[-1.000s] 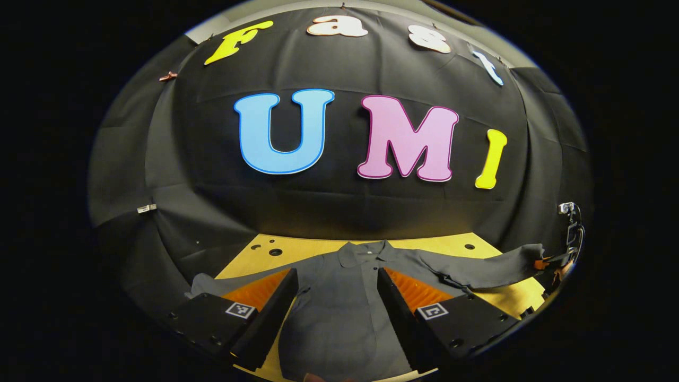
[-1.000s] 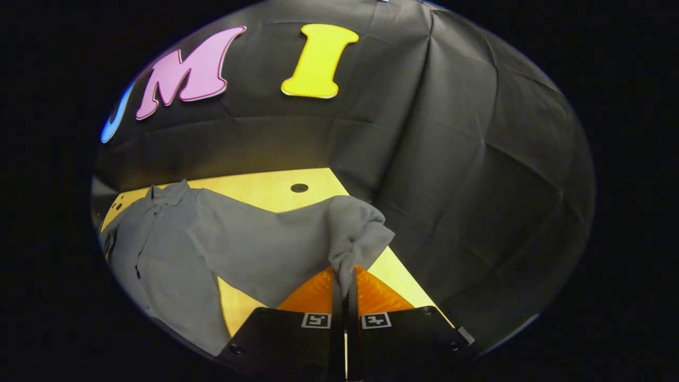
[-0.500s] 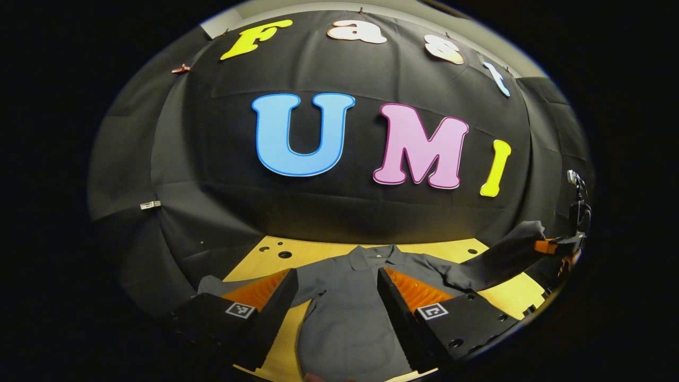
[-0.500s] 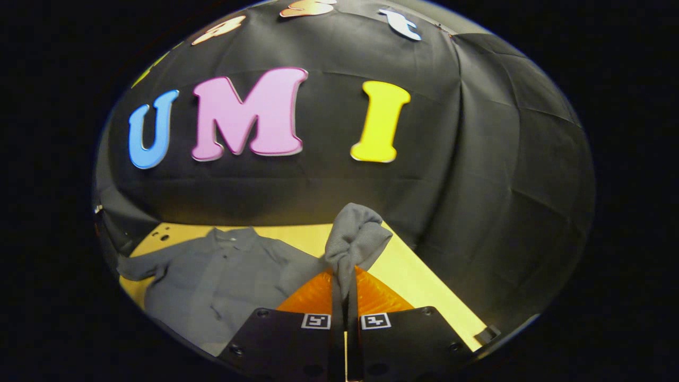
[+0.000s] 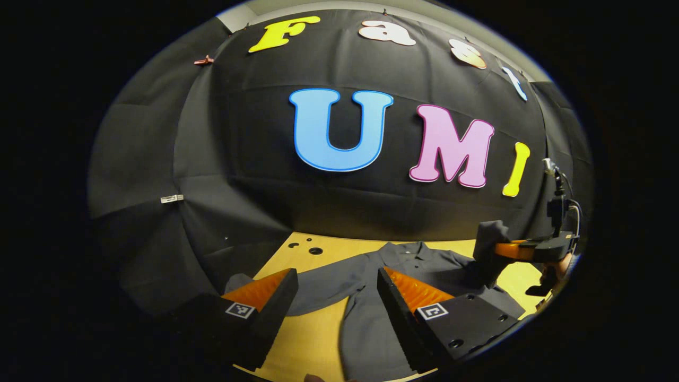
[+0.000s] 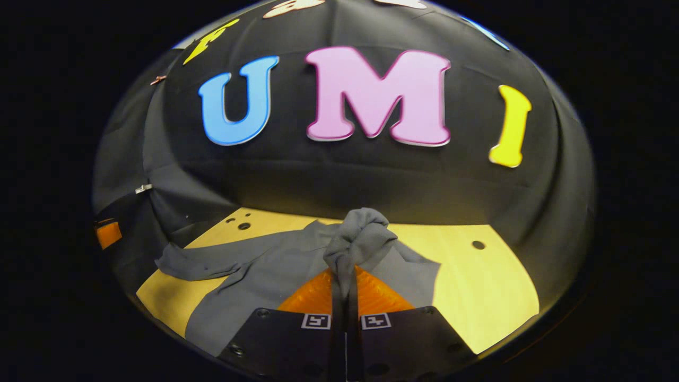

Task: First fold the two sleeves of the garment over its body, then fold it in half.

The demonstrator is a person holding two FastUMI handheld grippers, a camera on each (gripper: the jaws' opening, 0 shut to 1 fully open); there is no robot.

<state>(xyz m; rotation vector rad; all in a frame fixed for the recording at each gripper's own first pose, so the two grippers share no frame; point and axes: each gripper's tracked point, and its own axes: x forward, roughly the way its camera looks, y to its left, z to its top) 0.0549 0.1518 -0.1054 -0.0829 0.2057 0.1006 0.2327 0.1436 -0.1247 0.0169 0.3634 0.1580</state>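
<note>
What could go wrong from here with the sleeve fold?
1. The right gripper pinches only a bunched end of the sleeve; the wad may slip out or land crumpled rather than flat on the shirt.
2. The left gripper is open above the shirt, holding nothing down, so the pull could drag the body across the table.
3. The other sleeve lies wrinkled and may fold unevenly.

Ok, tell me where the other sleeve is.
In the right gripper view, the free sleeve lies flat on the wooden table, stretching left from the garment's body.
</note>
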